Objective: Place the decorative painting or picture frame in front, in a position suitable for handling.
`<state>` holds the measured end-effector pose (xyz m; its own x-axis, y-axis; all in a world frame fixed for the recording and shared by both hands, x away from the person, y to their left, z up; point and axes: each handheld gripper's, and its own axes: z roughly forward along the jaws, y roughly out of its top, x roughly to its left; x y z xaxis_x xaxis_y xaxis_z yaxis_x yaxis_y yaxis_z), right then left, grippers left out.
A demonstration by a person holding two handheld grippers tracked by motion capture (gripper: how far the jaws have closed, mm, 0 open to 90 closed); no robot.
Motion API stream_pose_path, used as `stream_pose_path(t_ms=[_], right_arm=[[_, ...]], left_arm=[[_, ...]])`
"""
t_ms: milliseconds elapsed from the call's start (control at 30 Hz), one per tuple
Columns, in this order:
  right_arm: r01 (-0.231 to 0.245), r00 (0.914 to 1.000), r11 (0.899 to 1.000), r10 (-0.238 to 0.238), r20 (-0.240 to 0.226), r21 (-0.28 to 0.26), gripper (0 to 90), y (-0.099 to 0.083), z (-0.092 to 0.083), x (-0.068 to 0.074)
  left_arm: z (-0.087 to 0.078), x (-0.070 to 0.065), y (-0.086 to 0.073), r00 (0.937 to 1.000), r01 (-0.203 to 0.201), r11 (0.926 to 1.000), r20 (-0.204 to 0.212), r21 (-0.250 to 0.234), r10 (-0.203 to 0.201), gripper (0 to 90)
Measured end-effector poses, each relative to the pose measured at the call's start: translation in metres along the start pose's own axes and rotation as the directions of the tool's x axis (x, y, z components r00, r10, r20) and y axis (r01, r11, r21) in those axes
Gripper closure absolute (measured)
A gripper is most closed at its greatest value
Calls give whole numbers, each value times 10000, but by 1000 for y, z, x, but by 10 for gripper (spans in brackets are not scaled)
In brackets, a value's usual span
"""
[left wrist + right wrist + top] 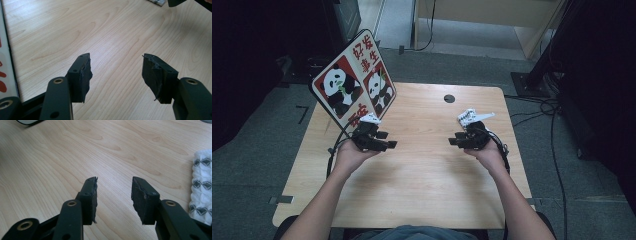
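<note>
Left tool [116, 75] agape over bare table [112, 32], panda board [353, 80] alongside.

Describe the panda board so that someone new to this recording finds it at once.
Start at the wooden table and go to its far left corner. There a rounded board stands tilted, by the left gripper. Its two panda pictures on red squares and its red characters set it apart from the white patterned cloth near the right gripper.

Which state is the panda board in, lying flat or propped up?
Propped up. In the high view the panda board leans tilted at the table's far left corner, its printed face toward the camera, just beyond the left gripper.
</note>
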<state>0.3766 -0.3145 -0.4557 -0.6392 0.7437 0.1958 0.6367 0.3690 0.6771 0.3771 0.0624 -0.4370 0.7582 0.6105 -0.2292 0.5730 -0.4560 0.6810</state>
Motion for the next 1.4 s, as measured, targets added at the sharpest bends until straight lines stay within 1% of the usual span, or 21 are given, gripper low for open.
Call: stream_pose_path(t_ms=[33,100,133,200,267,300,333,367,467,533,833,933,1233,1400], right_arm=[[92,9999,10000,-92,143,-26,580,0,0,0],[71,9998,10000,-71,159,-13,579,0,-1,-1],[-198,9996,9998,196,203,77,556,0,-1,-2],[-226,9997,9997,226,130,25,538,0,-2,-3],[-258,9996,9997,258,117,-3,530,0,-2,-4],[-375,9993,9992,375,16,-111,528,0,-4,-6],[-375,9993,9992,375,16,-111,528,0,-4,-6],[-470,9989,9987,469,-36,-206,523,0,-5,-8],[-556,9985,9982,556,9,-205,517,0,-7,-8],[-543,9985,9983,544,47,-230,505,-1,-7,-10],[-496,9987,9986,498,112,-197,504,-1,-7,-10],[-457,9989,9989,458,109,-85,503,-1,-7,-10],[-424,9990,9991,425,137,-29,501,-1,-6,-9],[-368,9992,9993,367,169,75,500,-2,-6,-9]], left_arm=[[0,0,0,10000,-8,10000,5,15,8,405],[1,0,0,10000,3,10000,-39,8,-3,405],[0,1,0,10000,21,10000,-5,13,-21,405],[1,2,0,9999,133,9999,-31,19,-133,405],[1,2,0,9999,132,9999,-44,80,-131,405],[1,2,-1,9998,206,9998,-57,84,-206,405],[1,2,-1,9998,206,9998,-57,84,-206,405],[1,2,-1,9997,227,9997,-62,78,-226,405],[0,3,-1,9997,246,9997,-72,49,-245,405],[0,2,-1,9996,254,9997,-84,57,-254,405],[-1,4,-1,9993,354,9994,-92,57,-353,405],[-2,5,-1,9992,382,9993,-98,40,-382,405],[-2,4,-1,9993,340,9994,-149,68,-339,405],[-5,5,-1,9994,325,9995,-141,-1,-325,405]])
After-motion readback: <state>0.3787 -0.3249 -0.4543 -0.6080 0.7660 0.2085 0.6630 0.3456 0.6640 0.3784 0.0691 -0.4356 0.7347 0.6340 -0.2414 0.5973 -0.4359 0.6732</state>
